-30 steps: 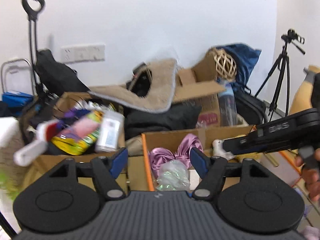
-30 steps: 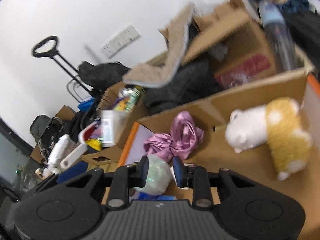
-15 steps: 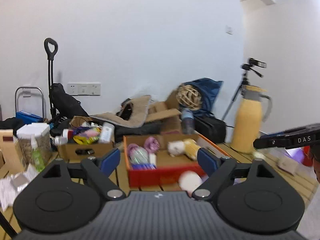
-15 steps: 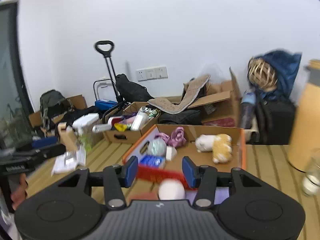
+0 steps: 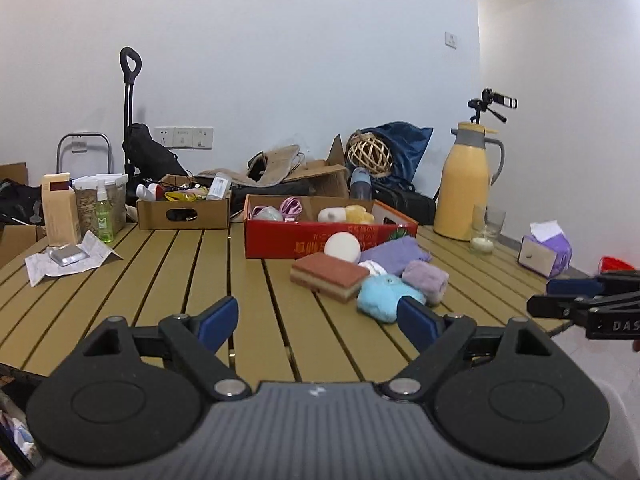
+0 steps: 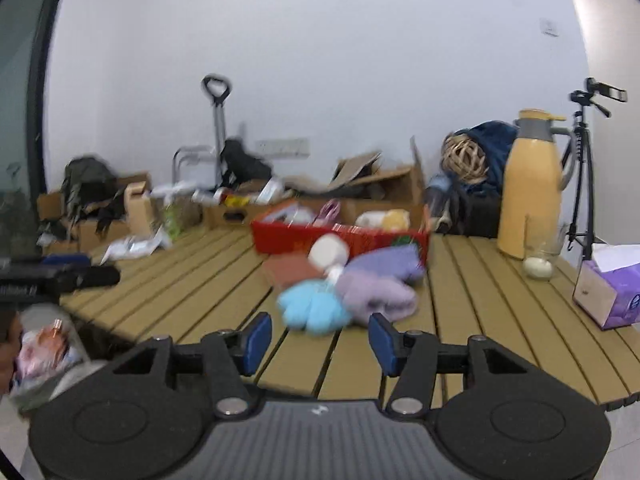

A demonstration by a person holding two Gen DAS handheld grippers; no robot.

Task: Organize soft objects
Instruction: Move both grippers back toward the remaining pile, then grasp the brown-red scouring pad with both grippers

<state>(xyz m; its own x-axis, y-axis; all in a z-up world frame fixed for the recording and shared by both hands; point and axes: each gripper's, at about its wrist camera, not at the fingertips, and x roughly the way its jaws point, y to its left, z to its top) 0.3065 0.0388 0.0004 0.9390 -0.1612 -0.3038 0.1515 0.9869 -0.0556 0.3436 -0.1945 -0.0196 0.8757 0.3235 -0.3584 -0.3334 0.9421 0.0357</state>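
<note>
Slatted wooden table point(image 5: 168, 280) fills the foreground in both wrist views; white wall behind, clutter along the far edge.

Red cardboard box point(image 5: 320, 238) sits mid-table toward the far side, open top. Inside it: a pink satin piece point(image 5: 290, 205), a white-and-yellow plush toy point(image 5: 346, 214), and a pale bundle beside the satin, too small to identify.

Yellow thermos jug point(image 5: 466, 192) stands upright to the right of the box, a glass point(image 5: 486, 230) just beside it. Tissue box point(image 6: 612, 292) lies near the table's right edge.

Loose pile of soft items on the table directly in front of the red box, pieces touching one another:
- purple cloth point(image 5: 396, 250), nearest the box
- brown-topped sponge point(image 5: 330, 276), left side of the pile
- light blue plush point(image 5: 380, 296), nearest the table's front edge
- lilac rolled towel point(image 5: 426, 282), right of the blue plush
- white round ball point(image 5: 342, 246), resting against the box front

Left gripper point(image 5: 318, 318) held low over the near edge of the table, fingers spread wide, nothing between them. Right gripper point(image 6: 318, 338) likewise spread apart and empty, aimed at the blue plush and lilac towel; that view is motion-blurred. Each gripper's tip appears at the edge of the other's view.
</note>
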